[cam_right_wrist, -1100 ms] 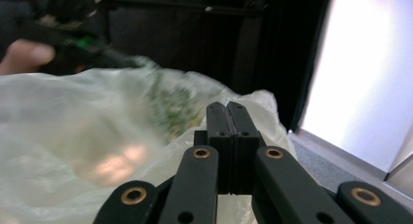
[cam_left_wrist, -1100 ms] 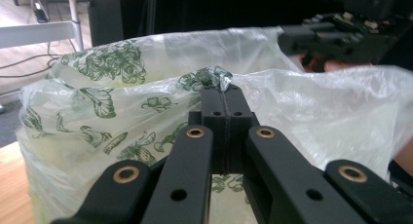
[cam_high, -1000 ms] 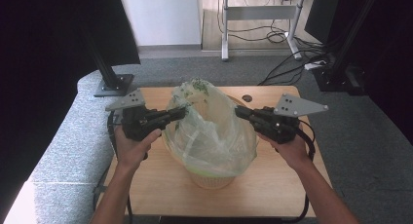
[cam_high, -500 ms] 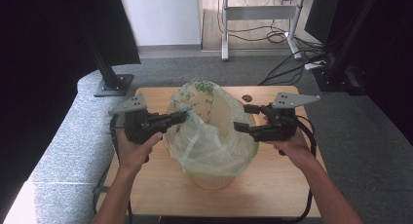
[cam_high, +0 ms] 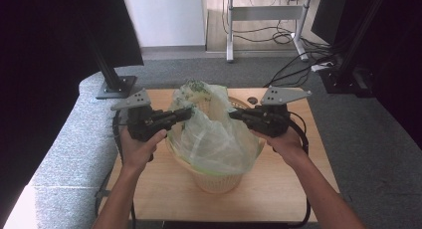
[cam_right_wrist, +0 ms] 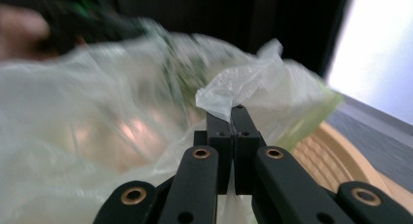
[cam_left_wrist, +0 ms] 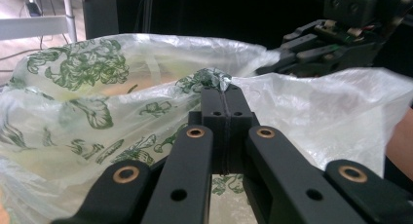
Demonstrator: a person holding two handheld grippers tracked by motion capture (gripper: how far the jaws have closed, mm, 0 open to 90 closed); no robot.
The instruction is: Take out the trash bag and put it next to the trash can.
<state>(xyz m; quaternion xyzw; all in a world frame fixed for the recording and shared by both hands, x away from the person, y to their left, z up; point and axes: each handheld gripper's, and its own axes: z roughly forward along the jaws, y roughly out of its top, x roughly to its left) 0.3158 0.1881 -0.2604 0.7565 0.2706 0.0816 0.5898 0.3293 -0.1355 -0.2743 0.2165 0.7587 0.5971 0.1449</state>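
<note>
1. High view: I am seeing the thin plastic bag sitting inside the woven basket mid-surface, bare wood lying around it.
2. Left gripper view: my left hand-held gripper is pinching the crinkled, green-printed bag rim, jaws closed.
3. Right gripper view: my right hand-held gripper, having just closed, is clamping the translucent opposite rim.
</note>
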